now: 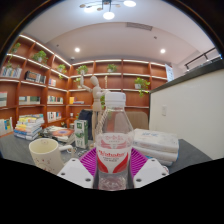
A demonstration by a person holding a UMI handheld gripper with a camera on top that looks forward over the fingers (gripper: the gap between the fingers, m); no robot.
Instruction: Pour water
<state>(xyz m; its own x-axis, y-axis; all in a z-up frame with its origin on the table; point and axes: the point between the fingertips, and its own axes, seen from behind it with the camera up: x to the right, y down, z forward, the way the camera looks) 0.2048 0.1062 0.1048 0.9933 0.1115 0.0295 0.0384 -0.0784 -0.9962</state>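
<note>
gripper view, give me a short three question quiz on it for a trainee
1. True or false: the water bottle stands between the fingers.
2. Which stands beside the bottle? A) a cup B) a kettle C) a bowl
3. What colour is the bottle's cap?

Key: 1 true, the gripper has the pink pads against the bottle's sides; 2 A; 3 white.

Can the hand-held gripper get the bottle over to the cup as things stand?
Probably yes. The hand-held gripper is shut on the bottle, and the cup sits close beside it with nothing visible between them.
</note>
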